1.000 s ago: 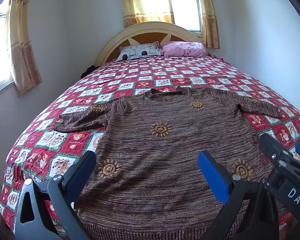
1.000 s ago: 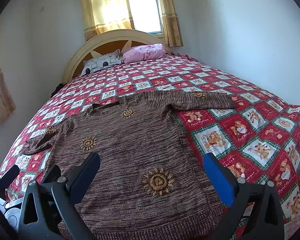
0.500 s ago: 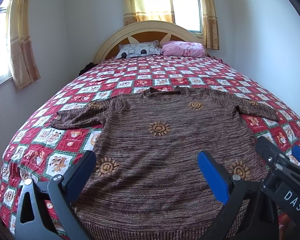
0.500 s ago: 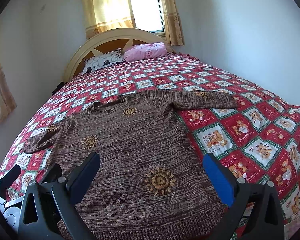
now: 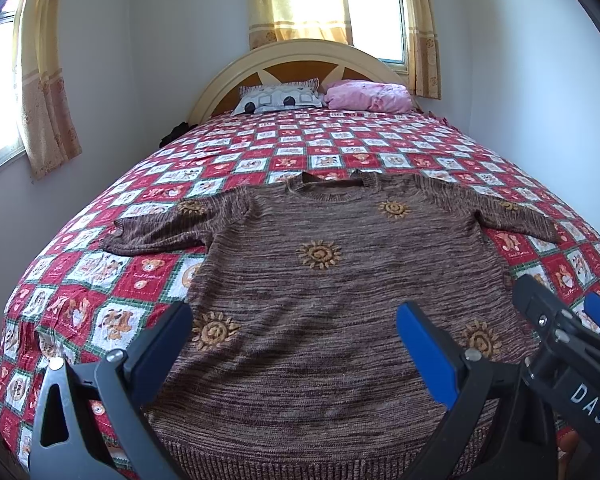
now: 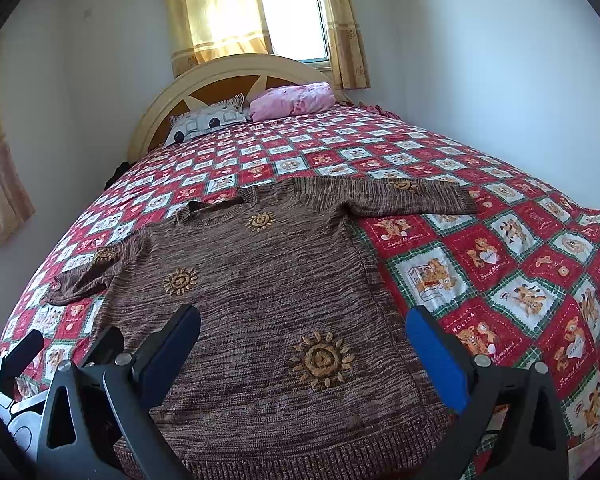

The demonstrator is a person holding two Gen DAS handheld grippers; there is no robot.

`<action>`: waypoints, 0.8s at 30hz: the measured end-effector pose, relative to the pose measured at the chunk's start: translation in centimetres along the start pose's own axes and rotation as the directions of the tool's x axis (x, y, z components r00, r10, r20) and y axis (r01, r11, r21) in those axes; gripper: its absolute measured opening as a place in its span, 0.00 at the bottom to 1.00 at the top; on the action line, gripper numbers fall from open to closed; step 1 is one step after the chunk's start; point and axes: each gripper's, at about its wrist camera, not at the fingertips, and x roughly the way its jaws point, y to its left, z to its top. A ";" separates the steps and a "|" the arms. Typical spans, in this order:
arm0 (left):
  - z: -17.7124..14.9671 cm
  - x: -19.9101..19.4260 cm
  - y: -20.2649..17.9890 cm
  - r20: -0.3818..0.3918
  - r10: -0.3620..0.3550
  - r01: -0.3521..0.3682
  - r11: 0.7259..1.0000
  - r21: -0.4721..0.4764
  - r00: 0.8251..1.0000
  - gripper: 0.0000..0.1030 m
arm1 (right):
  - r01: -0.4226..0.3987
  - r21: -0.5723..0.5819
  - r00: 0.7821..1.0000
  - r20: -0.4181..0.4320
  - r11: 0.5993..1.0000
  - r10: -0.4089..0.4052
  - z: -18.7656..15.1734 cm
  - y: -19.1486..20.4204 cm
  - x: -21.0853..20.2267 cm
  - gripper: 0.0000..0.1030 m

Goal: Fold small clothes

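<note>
A brown knit sweater (image 5: pixel 340 292) with orange sun motifs lies flat, face up, on the bed, sleeves spread, hem nearest me; it also shows in the right wrist view (image 6: pixel 268 292). My left gripper (image 5: pixel 296 344) is open and empty, hovering above the sweater's lower left part. My right gripper (image 6: pixel 304 348) is open and empty above the lower right part, near the hem. The right gripper also shows at the right edge of the left wrist view (image 5: pixel 564 328). The left gripper shows at the lower left of the right wrist view (image 6: pixel 24 356).
The bed has a red and white patchwork cover (image 5: pixel 100 276) with teddy-bear squares. A patterned pillow (image 5: pixel 280 98) and a pink pillow (image 5: pixel 368 96) lie against the curved headboard (image 5: pixel 304 56). Walls and curtained windows stand close on both sides.
Both grippers have drawn back and risen slightly, so the sweater sits a little lower and farther in view. Nothing was grasped; both stay open.
</note>
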 end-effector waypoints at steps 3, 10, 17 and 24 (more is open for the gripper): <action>0.0 0.1 0.0 -0.006 -0.001 0.001 1.000 -0.001 1.000 1.00 | -0.002 0.001 1.000 -0.006 1.000 0.002 0.0 0.0 0.1 0.99; -0.1 0.3 0.2 -0.010 -0.003 0.003 1.000 -0.004 1.000 1.00 | -0.005 0.002 1.000 -0.011 1.000 0.005 -0.1 0.0 0.2 0.99; -0.2 0.7 0.3 -0.023 -0.003 0.003 1.000 -0.007 1.000 1.00 | -0.011 0.003 1.000 -0.027 1.000 0.011 -0.3 0.1 0.5 0.99; -0.1 1.4 0.4 -0.035 -0.008 0.008 1.000 -0.007 0.999 1.00 | -0.018 -0.007 0.998 -0.057 1.000 0.018 0.0 -0.3 1.7 0.99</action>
